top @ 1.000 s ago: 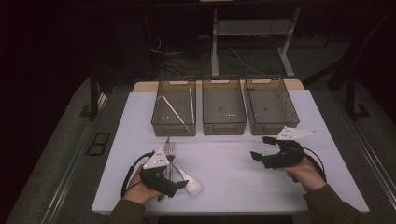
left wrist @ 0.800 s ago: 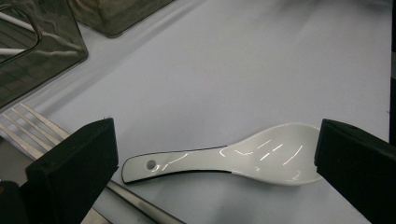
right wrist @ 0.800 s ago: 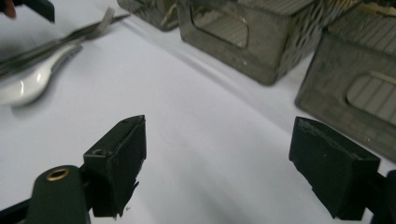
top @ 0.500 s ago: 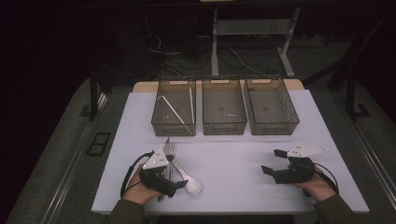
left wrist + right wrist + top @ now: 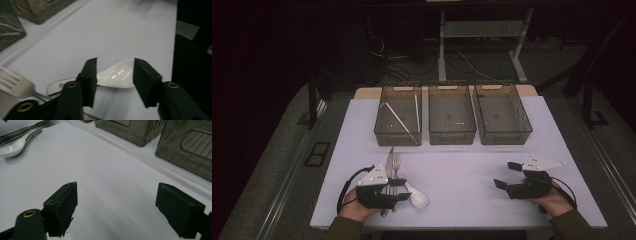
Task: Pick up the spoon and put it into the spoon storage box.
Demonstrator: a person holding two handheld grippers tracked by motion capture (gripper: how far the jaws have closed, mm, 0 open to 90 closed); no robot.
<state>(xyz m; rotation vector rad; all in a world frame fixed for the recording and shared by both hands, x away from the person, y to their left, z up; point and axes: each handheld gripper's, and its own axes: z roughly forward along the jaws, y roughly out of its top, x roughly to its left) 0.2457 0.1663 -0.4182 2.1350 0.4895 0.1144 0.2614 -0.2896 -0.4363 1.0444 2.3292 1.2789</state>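
Jaws of my left gripper (image 5: 115,82), lower centre, are closing around the white spoon (image 5: 117,75) without pressing it, while my right gripper (image 5: 115,210) is standing wide apart.

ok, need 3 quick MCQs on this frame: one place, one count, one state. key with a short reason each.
1. Where does the white spoon lie?
A. In the middle bin
B. On the table by the left hand-held gripper
C. Under the right hand-held gripper

2. How many bins stand in the row at the table's far side?
A. Two
B. Three
C. Four

3. How does the left hand-held gripper stand to the spoon?
A. Jaws either side of the bowl, not yet pressing
C. Holding it up above the table
B. Far from it, over a bin

Answers:
1 B: the high view shows it on the table beside the fork and knife.
2 B: three bins side by side.
3 A: in the left gripper view the jaws, which have just been closing, flank the bowl with gaps left.
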